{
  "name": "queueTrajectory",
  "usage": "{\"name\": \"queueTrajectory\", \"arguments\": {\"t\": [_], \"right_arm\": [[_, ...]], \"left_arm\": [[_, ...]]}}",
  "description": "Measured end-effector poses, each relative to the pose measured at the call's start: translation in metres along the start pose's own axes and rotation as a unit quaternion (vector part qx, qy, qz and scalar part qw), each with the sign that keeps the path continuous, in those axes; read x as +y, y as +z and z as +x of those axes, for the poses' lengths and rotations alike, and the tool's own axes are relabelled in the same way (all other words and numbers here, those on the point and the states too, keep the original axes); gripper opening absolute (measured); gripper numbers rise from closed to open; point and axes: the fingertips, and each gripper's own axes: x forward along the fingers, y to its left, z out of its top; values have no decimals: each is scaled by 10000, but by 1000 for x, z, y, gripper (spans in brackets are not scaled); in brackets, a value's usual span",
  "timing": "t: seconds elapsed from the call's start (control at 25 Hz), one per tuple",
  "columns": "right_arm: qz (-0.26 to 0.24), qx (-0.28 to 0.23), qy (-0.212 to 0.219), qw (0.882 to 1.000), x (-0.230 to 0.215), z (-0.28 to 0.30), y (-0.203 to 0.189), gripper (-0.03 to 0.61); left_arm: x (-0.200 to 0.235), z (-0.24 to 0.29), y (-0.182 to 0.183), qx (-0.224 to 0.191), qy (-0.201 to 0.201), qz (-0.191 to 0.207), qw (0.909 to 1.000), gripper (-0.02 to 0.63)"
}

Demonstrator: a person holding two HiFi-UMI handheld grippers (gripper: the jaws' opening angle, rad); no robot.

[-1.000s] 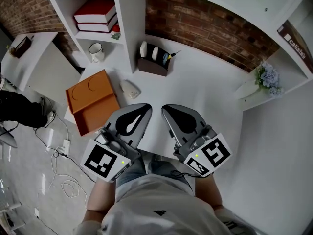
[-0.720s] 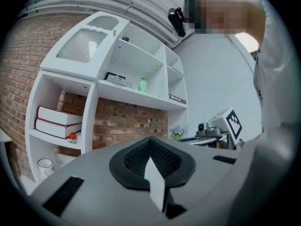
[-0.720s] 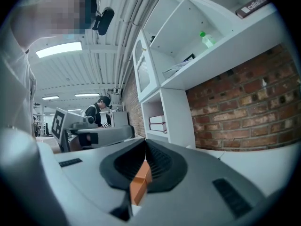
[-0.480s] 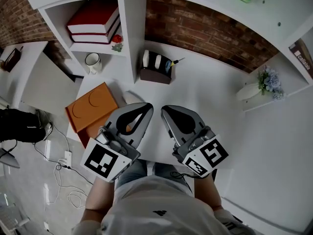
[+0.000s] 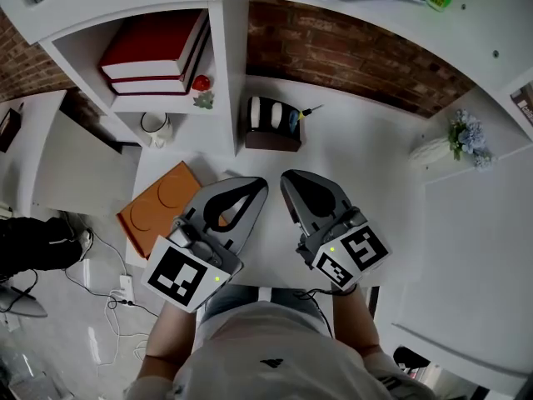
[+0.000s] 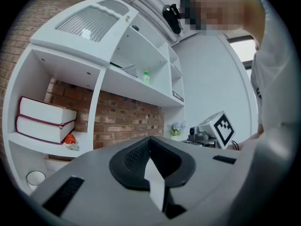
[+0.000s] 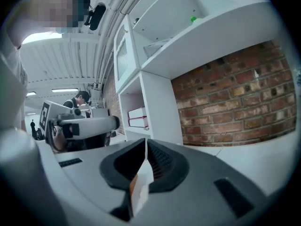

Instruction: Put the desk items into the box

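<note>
The orange box (image 5: 156, 204) lies at the desk's left edge, partly under my left gripper (image 5: 260, 182). Against the shelf's foot stands a dark brown organizer (image 5: 273, 125) holding white items and a pen, just beyond both gripper tips. My right gripper (image 5: 286, 176) hovers beside the left one over the white desk (image 5: 366, 169). Both are shut and hold nothing. In the left gripper view my left gripper (image 6: 150, 138) points level at the brick wall, and in the right gripper view my right gripper (image 7: 143, 140) does the same. The small white item seen earlier is hidden under the left gripper.
A white mug (image 5: 156, 130) stands in the low shelf bay, with red books (image 5: 154, 47) and a small red ornament (image 5: 201, 83) above. At the right a vase of pale flowers (image 5: 463, 137) sits on a side shelf. Cables (image 5: 108, 307) lie on the floor at the left.
Both grippers have moved forward over the desk toward the organizer and shelf. The left gripper now covers the small white item and part of the orange box. Both stay shut.
</note>
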Motion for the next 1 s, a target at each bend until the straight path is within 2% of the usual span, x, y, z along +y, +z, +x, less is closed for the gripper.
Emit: {"name": "queueTrajectory", "arguments": {"t": [0.24,0.48,0.68,1.0], "right_arm": [[355,180,-552,9977,-47,37,-22,12],[427,486,-1107,9917,-99,71,-43,14],[584,815,-1311,9863,-127,98,-63,63],[793,1326,-1706,9732,-156,131,-101,103]], "left_arm": [[23,2,-9,43,-236,-48,9997,12],[38,2,-16,102,-381,-115,9992,12],[48,0,-18,107,-400,-107,9991,12],[65,-9,-26,232,-244,-142,9993,12]]}}
